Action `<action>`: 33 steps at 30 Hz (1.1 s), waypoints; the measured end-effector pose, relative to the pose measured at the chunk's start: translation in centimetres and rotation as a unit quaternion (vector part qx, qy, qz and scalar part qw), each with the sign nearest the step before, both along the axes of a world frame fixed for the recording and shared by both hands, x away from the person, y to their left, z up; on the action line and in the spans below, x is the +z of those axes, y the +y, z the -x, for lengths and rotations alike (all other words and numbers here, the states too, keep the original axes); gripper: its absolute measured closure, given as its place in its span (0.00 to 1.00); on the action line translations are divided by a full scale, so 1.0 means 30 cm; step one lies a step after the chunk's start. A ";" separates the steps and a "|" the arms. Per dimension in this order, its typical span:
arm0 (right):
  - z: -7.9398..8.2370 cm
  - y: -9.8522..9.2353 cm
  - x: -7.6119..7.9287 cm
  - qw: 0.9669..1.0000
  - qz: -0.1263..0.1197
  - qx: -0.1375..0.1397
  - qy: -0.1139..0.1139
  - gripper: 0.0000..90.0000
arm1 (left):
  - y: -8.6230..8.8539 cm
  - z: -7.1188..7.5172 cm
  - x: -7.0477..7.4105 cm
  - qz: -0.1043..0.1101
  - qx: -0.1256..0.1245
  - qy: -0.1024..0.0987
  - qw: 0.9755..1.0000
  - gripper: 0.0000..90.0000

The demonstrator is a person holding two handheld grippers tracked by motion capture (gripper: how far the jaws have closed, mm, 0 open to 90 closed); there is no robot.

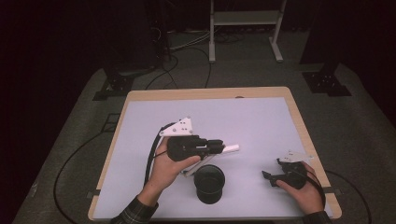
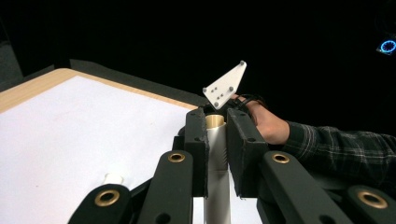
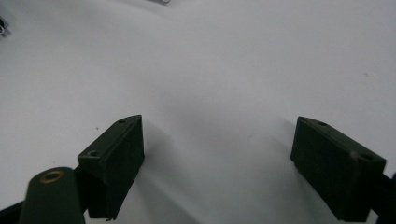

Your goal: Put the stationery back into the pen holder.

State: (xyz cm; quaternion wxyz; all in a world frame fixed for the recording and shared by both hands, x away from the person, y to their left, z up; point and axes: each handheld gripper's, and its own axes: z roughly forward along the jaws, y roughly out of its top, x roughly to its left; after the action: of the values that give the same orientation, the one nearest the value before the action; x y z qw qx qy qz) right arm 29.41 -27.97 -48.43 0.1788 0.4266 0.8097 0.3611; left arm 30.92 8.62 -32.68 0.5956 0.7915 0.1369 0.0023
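My left gripper (image 1: 218, 147) hovers over the middle of the white mat, shut on a white tube (image 1: 232, 148) whose end pokes out to the right. In the left gripper view the tube (image 2: 217, 154) stands between the two jaws with a brass-coloured tip. A black cup (image 1: 209, 183) stands upright just in front of that gripper. My right gripper (image 1: 273, 171) rests low near the mat's front right, its jaws wide apart over bare mat (image 3: 217, 163), with nothing between them.
The white mat (image 1: 243, 116) covers a wooden table (image 1: 210, 93). Another white piece (image 1: 187, 172) lies under the left hand, left of the cup. Beyond the table are dark stands, floor cables and a white frame (image 1: 245, 18).
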 end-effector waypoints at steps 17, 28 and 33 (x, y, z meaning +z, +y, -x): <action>0.000 0.000 0.000 1.000 0.000 0.000 0.000 0.18 | -0.023 0.003 -0.010 0.005 -0.002 0.001 1.000 0.87; 0.000 0.000 0.000 1.000 0.000 0.000 0.000 0.18 | -0.036 -0.002 -0.024 0.001 -0.002 0.004 1.000 0.87; 0.000 0.000 0.000 1.000 0.000 0.000 0.000 0.18 | -0.033 0.001 -0.029 -0.002 0.000 0.003 1.000 0.87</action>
State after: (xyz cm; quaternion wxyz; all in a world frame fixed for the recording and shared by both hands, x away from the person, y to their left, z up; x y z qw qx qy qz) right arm 29.41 -27.96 -48.43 0.1790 0.4265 0.8097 0.3611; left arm 30.88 7.61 -33.56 0.5936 0.7927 0.1387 0.0004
